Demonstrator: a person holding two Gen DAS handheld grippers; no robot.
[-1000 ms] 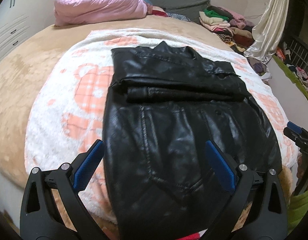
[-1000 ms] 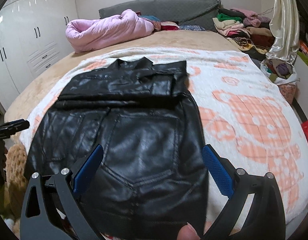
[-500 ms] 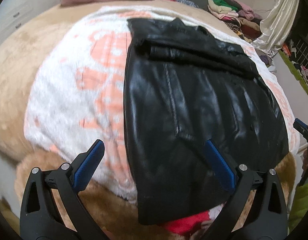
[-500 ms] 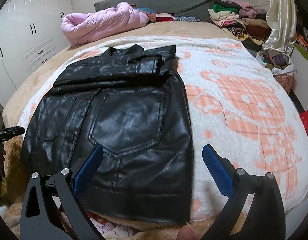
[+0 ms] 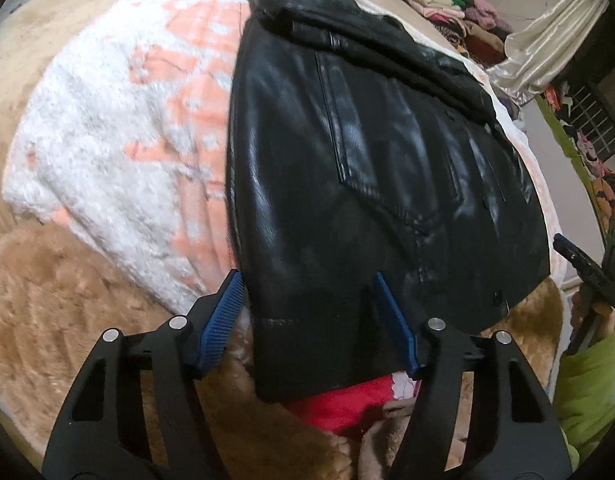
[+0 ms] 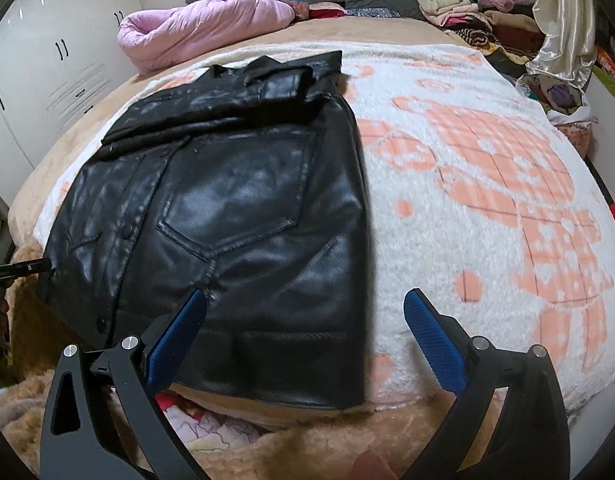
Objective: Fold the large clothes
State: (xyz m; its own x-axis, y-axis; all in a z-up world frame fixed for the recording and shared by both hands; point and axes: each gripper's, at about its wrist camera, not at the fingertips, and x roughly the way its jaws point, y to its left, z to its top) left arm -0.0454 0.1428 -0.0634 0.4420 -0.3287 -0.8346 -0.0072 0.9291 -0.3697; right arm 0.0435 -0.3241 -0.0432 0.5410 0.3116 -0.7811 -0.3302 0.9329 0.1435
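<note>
A black leather jacket (image 5: 367, 168) lies flat on a white and orange blanket (image 5: 119, 152), its top part folded down over itself. My left gripper (image 5: 309, 318) straddles the near left corner of the hem. Its jaws are closing, and I see no pad pressing on the leather. In the right wrist view the jacket (image 6: 235, 208) fills the left half. My right gripper (image 6: 303, 340) stands wide open over the near right hem corner, the leather between its fingers but not gripped.
A tan plush cover (image 6: 339, 440) hangs below the blanket (image 6: 487, 200) at the bed's near edge, with red cloth (image 5: 343, 404) under the hem. A pink duvet (image 6: 203, 28) and stacked clothes (image 6: 467, 8) sit at the back. White wardrobes (image 6: 35, 76) stand left.
Both grippers have come down and closer to the jacket's near hem. The left jaws have narrowed around the left corner. The right jaws stay wide.
</note>
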